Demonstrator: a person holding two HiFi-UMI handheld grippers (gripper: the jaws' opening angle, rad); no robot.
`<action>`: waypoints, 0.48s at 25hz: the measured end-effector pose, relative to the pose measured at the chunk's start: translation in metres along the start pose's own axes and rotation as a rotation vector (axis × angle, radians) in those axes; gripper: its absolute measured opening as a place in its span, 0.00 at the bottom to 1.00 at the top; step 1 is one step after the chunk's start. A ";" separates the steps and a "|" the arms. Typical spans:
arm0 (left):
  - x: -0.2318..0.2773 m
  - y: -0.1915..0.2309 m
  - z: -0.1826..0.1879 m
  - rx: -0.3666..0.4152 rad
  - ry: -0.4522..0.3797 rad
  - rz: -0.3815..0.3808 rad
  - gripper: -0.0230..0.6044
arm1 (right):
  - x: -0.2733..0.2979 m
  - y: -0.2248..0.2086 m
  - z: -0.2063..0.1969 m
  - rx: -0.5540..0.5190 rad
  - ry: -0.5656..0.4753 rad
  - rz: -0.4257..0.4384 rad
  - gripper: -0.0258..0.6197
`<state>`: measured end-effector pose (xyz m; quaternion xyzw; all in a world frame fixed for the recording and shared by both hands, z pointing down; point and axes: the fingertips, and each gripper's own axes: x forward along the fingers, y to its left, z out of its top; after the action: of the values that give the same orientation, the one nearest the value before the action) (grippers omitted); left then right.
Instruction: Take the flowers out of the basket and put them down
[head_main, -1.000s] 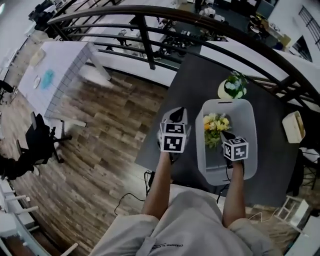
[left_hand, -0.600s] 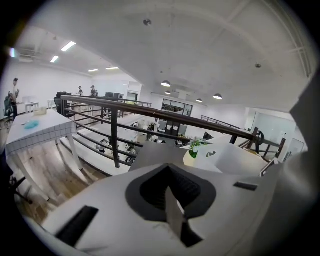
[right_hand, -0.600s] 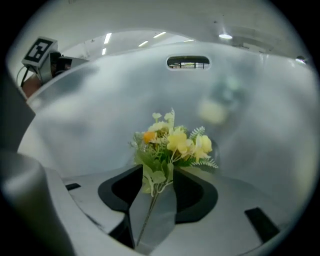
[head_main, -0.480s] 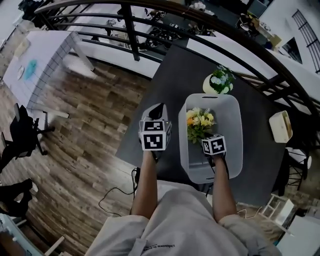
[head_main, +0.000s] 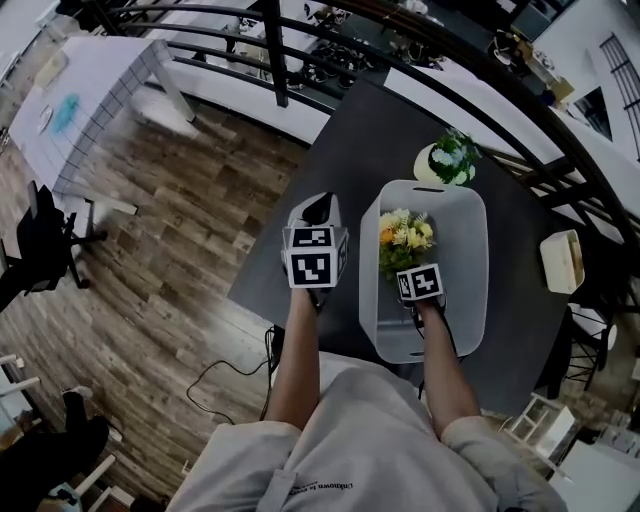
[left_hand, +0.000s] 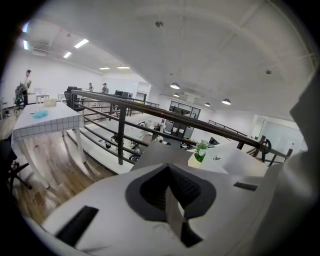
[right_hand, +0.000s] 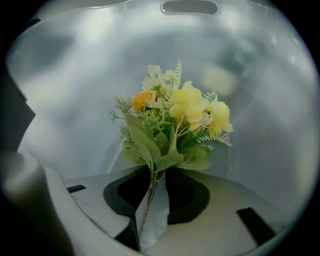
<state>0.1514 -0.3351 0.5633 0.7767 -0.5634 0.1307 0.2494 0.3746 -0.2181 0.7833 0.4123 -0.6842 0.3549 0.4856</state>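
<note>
A bunch of yellow, white and orange flowers (head_main: 405, 238) with green leaves lies in the pale grey plastic basket (head_main: 470, 290) on the dark table (head_main: 365, 150). My right gripper (head_main: 411, 264) reaches into the basket from the near side. In the right gripper view the flowers (right_hand: 175, 120) fill the middle, and their thin stems run down between the jaws of the right gripper (right_hand: 152, 197). Those jaws are closing, with a gap still beside the stems. My left gripper (head_main: 318, 210) hovers left of the basket, shut and empty, its tips (left_hand: 172, 202) aimed over the table.
A small green plant in a pale pot (head_main: 447, 160) stands just beyond the basket. A tan tray (head_main: 562, 262) sits at the table's right edge. A dark railing (head_main: 280, 50) runs behind the table. A white tiled table (head_main: 95, 100) stands on the wood floor at far left.
My right gripper has dropped lower into the basket and come up to the flower stems. The head view has shifted a little; the left gripper keeps its place beside the basket.
</note>
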 end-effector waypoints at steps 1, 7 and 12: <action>-0.001 0.000 0.000 -0.001 0.002 0.000 0.06 | 0.000 0.001 0.000 0.007 -0.001 0.008 0.23; 0.000 -0.002 0.001 0.032 0.011 -0.022 0.06 | -0.020 -0.004 0.003 0.082 -0.021 0.022 0.15; -0.004 -0.011 0.014 0.061 0.002 -0.073 0.06 | -0.054 0.000 0.019 0.151 -0.092 0.018 0.14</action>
<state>0.1594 -0.3373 0.5469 0.8038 -0.5303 0.1394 0.2308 0.3778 -0.2235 0.7261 0.4574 -0.6808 0.3907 0.4179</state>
